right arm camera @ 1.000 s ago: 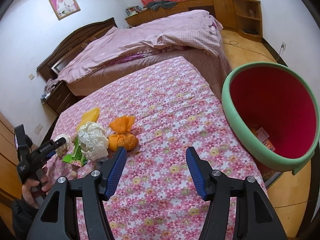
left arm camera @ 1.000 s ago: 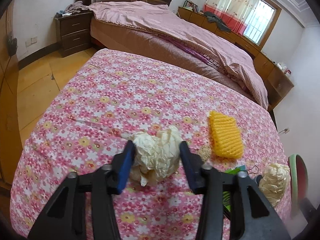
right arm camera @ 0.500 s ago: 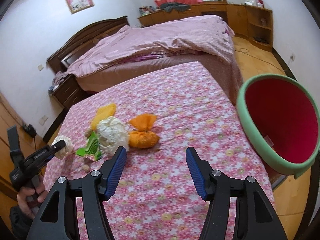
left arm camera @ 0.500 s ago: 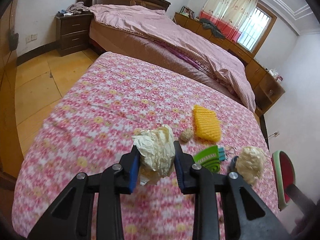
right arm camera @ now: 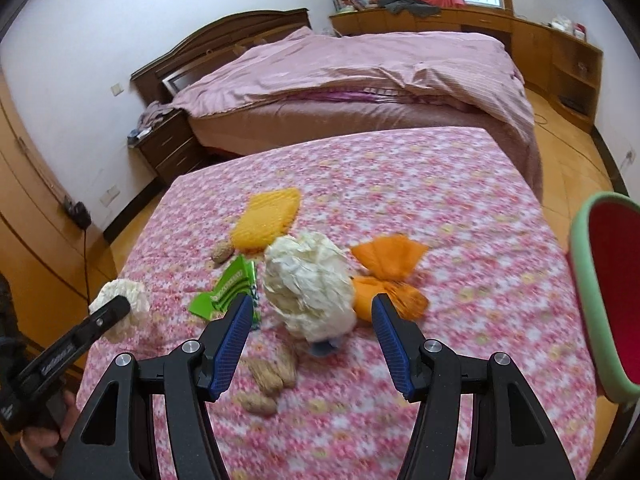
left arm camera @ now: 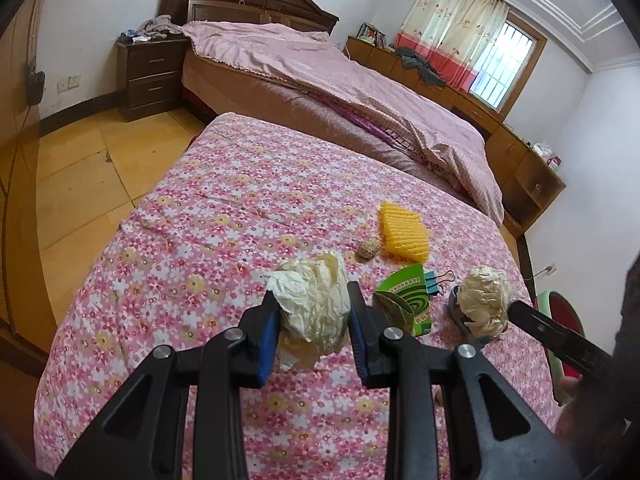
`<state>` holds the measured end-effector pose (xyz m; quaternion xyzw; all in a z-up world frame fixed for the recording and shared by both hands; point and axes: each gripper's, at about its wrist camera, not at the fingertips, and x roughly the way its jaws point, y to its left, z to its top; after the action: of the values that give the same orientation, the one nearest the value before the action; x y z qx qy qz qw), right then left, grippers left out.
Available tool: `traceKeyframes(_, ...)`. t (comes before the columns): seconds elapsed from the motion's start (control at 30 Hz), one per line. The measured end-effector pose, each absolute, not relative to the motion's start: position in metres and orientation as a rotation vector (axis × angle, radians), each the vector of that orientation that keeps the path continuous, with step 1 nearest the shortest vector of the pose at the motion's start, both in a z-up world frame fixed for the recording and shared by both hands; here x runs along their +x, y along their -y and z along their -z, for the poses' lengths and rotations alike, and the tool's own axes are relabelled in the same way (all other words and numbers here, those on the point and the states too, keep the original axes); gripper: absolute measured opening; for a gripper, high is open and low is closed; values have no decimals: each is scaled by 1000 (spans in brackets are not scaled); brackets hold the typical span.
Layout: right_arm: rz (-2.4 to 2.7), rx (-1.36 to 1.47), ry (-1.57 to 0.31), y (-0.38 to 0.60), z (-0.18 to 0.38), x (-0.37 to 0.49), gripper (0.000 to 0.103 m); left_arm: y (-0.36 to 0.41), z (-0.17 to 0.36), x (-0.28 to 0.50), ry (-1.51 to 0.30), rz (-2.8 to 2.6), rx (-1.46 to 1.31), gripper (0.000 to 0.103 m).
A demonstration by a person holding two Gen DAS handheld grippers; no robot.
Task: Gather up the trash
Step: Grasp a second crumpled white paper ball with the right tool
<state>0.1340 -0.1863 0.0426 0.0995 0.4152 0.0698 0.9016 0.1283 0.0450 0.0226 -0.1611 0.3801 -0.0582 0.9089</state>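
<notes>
Left gripper (left arm camera: 314,322) clenched on a crumpled paper ball (left arm camera: 312,306), pads squeezing its middle. Right gripper (right arm camera: 312,332) released, a second paper wad (right arm camera: 308,284) just ahead between the jaws. Light, soft, crushable; best pinched across the bulk.

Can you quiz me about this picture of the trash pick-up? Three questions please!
1. True or false: the left gripper squeezes a paper ball.
2. What colour is the bin rim? A green, B blue, C yellow.
3. Fill in: the right gripper is ____ (open or shut).

Key: 1 true; 2 A; 3 open.
</notes>
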Motion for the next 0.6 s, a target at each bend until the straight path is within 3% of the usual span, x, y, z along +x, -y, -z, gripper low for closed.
traceKeyframes(0.2,-149,216,-872,183,-32,149,61,-46,-18,127,-784,127,-344,31)
traceKeyframes(0.27,-150,222,-880,184,-28,151,42,-46,-16,127,-790,130,-348,31)
traceKeyframes(0.3,-151,219,-889,184,-26,152,39,-45,-15,128,-794,132,-349,31)
traceKeyframes(0.6,-170,236,-866,187,-30,137,34,-40,-19,121,-786,149,-352,31)
